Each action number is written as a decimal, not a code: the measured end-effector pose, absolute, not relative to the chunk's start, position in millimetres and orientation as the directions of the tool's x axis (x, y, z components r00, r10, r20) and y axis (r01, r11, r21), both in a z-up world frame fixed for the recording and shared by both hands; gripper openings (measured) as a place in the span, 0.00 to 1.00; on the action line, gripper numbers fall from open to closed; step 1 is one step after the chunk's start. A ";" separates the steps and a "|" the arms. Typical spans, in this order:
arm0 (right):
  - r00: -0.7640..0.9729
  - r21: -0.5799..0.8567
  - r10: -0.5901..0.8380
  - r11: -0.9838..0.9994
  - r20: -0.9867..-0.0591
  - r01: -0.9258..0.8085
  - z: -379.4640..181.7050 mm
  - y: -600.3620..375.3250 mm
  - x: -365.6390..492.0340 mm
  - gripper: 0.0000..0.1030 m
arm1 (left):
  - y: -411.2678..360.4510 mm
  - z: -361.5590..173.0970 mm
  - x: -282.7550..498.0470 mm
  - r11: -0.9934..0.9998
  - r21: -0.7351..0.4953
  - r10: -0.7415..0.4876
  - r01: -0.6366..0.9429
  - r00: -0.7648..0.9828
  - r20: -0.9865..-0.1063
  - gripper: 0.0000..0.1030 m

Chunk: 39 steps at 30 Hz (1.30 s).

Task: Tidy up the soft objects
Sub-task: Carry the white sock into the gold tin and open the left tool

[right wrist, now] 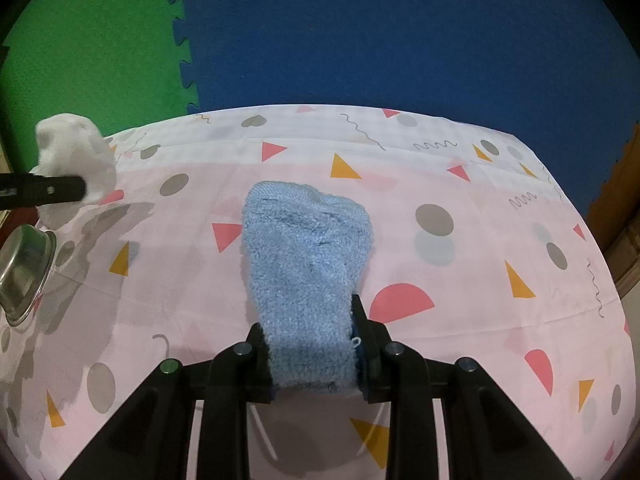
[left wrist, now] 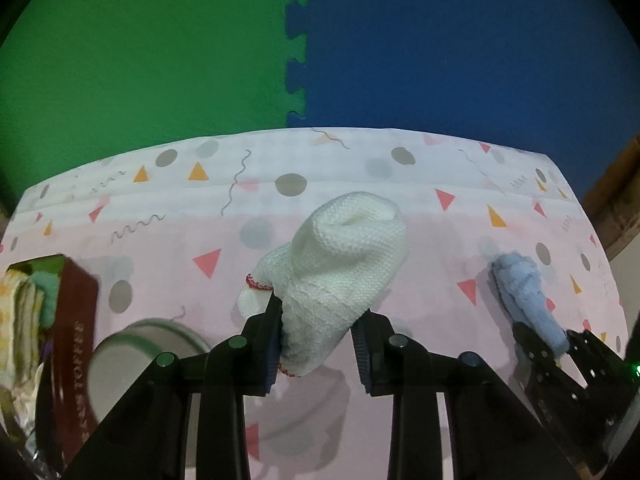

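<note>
While both tools pinch soft things over the patterned tablecloth (right wrist: 460, 280), the left gripper (left wrist: 318, 344) holds a white knit sock (left wrist: 340, 256) and the right gripper (right wrist: 314, 356) a blue fuzzy sock (right wrist: 308, 256).

In the left wrist view the white sock, red stitching at its edge, is clamped between the pads and rises clear of the cloth, casting a shadow below it; a steel bowl (left wrist: 132, 356) sits near left, just right of a dark red toffee box (left wrist: 74, 344) stuffed with folded cloths (left wrist: 20, 320). In the right wrist view the blue sock is squeezed at its near end, its far end draped toward the cloth. Green foam mat (left wrist: 140, 60) and blue foam mat (left wrist: 460, 48) lie beyond.
</note>
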State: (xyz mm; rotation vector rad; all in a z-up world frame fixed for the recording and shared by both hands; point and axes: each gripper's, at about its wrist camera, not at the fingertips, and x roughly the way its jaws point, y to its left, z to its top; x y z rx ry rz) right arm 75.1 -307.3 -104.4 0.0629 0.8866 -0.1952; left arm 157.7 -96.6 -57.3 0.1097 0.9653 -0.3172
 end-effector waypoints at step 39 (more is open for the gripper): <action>0.616 -0.024 -0.141 0.981 -0.775 0.194 -104.2 -308.5 75.1 0.28 | 47.3 48.4 30.5 0.990 -0.054 -0.130 0.133 0.667 -0.734 0.27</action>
